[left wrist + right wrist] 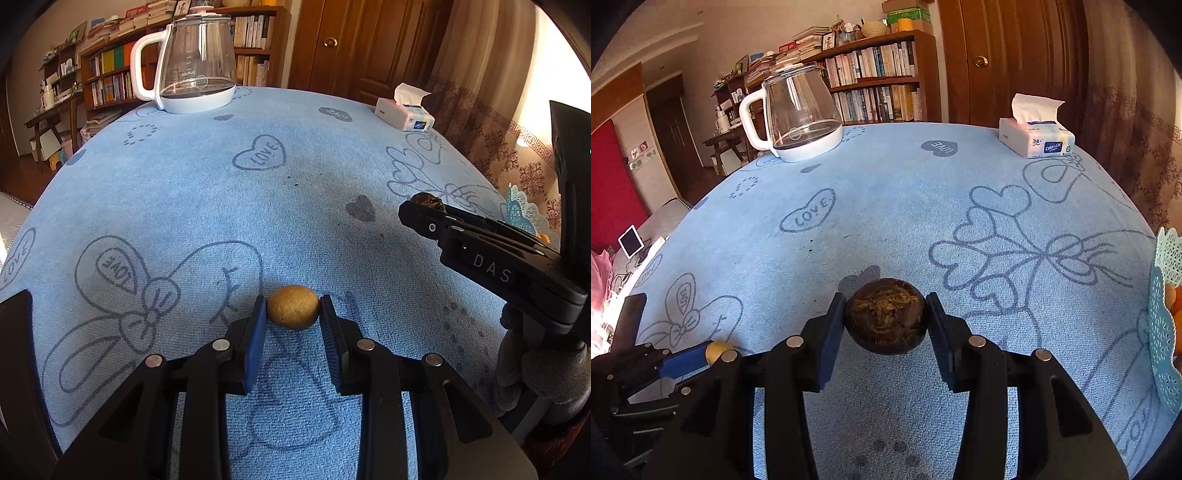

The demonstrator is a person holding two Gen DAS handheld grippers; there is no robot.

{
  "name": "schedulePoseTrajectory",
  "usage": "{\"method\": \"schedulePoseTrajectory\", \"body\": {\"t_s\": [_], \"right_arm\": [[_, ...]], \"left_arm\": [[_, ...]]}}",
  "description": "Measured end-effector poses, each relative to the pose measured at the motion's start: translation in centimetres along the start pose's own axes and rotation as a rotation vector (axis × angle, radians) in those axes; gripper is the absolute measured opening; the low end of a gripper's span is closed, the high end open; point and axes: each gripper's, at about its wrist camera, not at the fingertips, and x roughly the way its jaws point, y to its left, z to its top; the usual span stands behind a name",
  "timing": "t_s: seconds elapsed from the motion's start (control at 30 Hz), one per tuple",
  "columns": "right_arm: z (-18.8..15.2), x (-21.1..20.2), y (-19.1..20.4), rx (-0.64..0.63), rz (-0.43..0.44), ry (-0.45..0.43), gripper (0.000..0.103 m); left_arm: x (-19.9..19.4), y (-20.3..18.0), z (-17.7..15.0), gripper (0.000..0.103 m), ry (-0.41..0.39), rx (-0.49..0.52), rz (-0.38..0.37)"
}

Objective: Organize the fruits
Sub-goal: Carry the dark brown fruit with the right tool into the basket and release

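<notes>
Blue towelling cloth (295, 192) printed with hearts, bows and the word LOVE covers the bench in a room lined with bookshelves. Nearest in the left wrist view, the left gripper (293, 314) is clenched on a small tan, egg-shaped fruit (293, 307), both blue pads pressed to its sides; whether it rests on the cloth or is held just above it I cannot tell. In the right wrist view the right gripper (886, 315) grasps a round dark brown fruit (885, 315) with a dry, flaky top, its jaws touching both sides of it and a shadow lying on the cloth just beyond. The two grippers sit side by side, the left one appearing at the near left edge of the right view. At the right edge a pale blue lattice basket (1161, 314) holds something orange. Farther off, at the far left of the bench, stands a glass kettle (801, 114) with a white handle and base, and at the far right a tissue box (1036, 138) with one sheet sticking up.
</notes>
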Motion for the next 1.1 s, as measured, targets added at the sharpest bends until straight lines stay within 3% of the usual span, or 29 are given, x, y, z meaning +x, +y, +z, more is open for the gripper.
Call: {"method": "schedulePoseTrajectory", "body": {"t_s": [0.5,1.1], "right_arm": [[-2.1,-4.3,-1.5,0.085,0.024,-0.057,0.045],[-2.8,-10.0,-8.8,0.2,-0.124,-0.16,0.045]], "left_arm": [[-0.6,-0.3,0.0,0.029,-0.028,0.01,0.035],[-1.8,-3.0,1.0,0.029,-0.069,0.055,0.018]]}}
